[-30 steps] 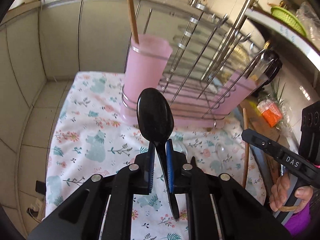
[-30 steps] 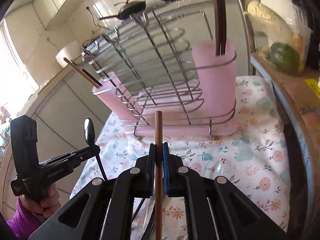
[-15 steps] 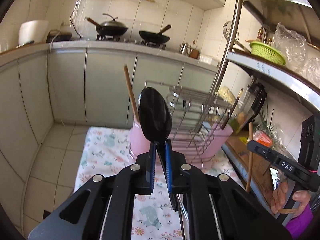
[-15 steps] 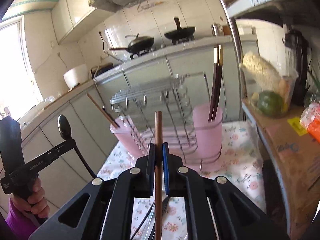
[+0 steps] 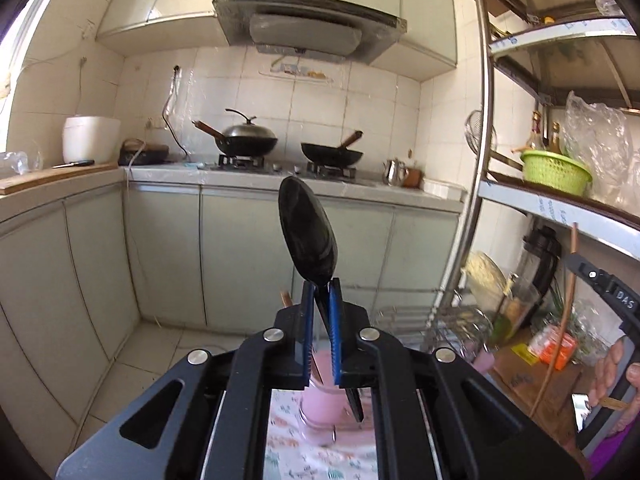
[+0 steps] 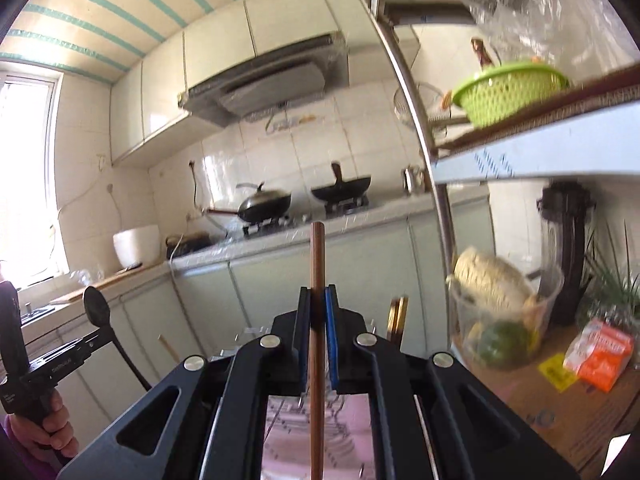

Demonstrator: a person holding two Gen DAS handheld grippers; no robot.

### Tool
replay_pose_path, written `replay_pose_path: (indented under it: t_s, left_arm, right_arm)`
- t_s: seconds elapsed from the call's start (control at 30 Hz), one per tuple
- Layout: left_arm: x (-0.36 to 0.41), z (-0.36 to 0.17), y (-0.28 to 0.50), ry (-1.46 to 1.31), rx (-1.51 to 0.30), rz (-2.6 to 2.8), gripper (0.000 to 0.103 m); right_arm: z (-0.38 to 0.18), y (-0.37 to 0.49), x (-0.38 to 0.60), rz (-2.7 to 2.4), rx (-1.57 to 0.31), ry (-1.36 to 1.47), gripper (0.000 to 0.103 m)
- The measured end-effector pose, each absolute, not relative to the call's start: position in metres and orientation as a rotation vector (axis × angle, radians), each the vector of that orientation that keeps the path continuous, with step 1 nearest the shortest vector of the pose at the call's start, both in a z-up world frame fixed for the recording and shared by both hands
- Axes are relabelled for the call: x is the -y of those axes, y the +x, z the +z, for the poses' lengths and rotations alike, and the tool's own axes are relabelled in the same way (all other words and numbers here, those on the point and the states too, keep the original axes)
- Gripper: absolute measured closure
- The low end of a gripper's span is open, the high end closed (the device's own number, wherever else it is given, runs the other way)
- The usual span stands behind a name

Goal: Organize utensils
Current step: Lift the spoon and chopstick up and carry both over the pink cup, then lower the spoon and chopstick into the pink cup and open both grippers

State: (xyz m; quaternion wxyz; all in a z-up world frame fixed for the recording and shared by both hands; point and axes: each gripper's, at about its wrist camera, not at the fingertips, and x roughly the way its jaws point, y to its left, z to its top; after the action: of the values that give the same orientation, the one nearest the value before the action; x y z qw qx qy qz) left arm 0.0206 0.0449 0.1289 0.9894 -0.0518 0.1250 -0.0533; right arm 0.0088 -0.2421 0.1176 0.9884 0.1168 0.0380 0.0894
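My left gripper point(image 5: 321, 292) is shut on a black spoon point(image 5: 306, 236), bowl pointing up, held high above the pink cup point(image 5: 322, 392) of the dish rack point(image 5: 452, 326). A wooden chopstick tip point(image 5: 285, 299) pokes out of that cup. My right gripper point(image 6: 318, 300) is shut on a brown wooden chopstick point(image 6: 318, 264), upright, above the rack point(image 6: 316, 428). Dark chopsticks point(image 6: 397, 318) stand in the rack's right cup, mostly hidden. The left gripper with the spoon point(image 6: 96, 312) shows at the left of the right wrist view; the right gripper's chopstick point(image 5: 562, 320) shows at the right of the left wrist view.
A metal shelf post point(image 5: 482, 160) and shelves with a green basket point(image 5: 556, 170) stand at the right. A jar of food point(image 6: 500, 308), blender point(image 6: 568, 256) and orange packet point(image 6: 600, 354) sit beside the rack. Counter with woks point(image 5: 246, 140) lies behind. Floral cloth point(image 5: 320, 460) lies below.
Both grippers have risen and tilted upward with their utensils. The rack and cups have dropped to the bottom of both views.
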Motion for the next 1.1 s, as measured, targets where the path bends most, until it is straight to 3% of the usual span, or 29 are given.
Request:
replay_pose_path:
  t_s: [0.4, 0.67, 1.1]
  left_arm:
    - [-0.032, 0.122, 0.068, -0.039, -0.226, -0.035, 0.098]
    - [-0.028, 0.104, 0.087, -0.003, -0.251, -0.038, 0.098]
    - [-0.027, 0.052, 0.091, -0.017, -0.375, -0.090, 0.098]
  right_arm:
    - [0.124, 0.056, 0.247, 0.058, 0.115, 0.169, 0.096]
    - [0.098, 0.085, 0.245, 0.030, 0.125, 0.149, 0.096]
    - [0.031, 0.090, 0.254, 0.043, -0.081, 0.232, 0.096]
